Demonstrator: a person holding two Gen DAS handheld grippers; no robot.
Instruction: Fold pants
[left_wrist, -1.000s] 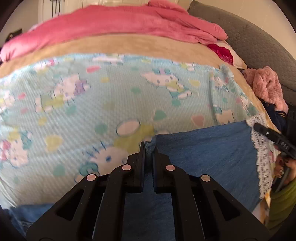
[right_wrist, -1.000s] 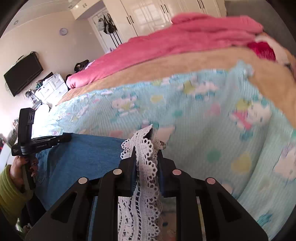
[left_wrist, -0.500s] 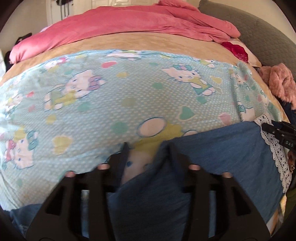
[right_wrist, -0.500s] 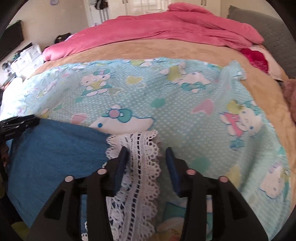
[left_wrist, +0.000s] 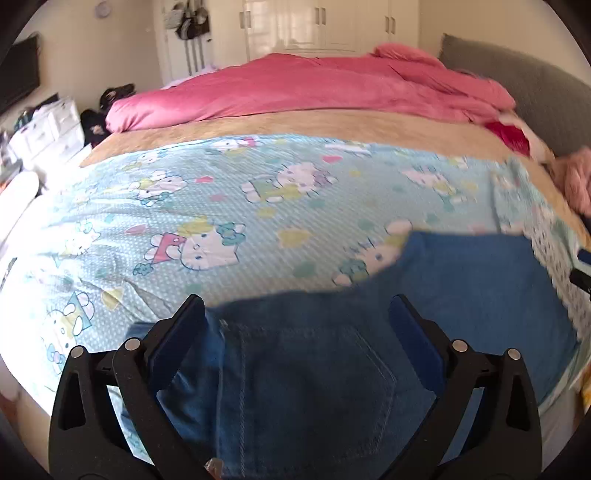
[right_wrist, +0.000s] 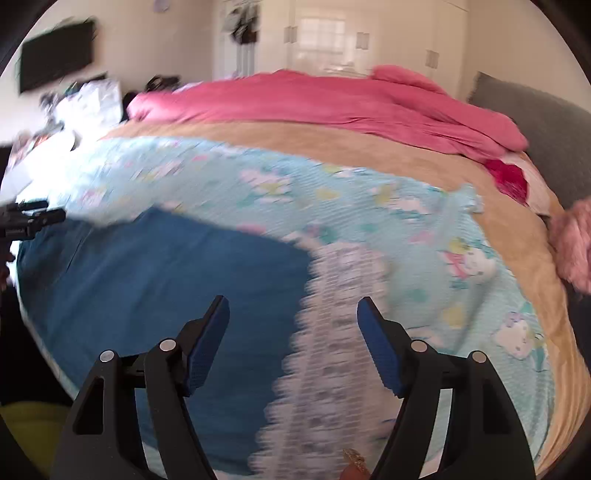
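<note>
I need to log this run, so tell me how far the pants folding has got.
Done: the blue pants lie folded over on the patterned sheet, lace hem at one end. In hand: nothing; the left gripper and right gripper are both open above the fabric. Left: probably another fold to make it compact.

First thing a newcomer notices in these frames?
The blue jeans with white lace hem, lying flat on the cartoon-cat sheet at the bed's near edge. Both the left gripper and right gripper hover open above them. Behind, a pink duvet lies bunched.
</note>
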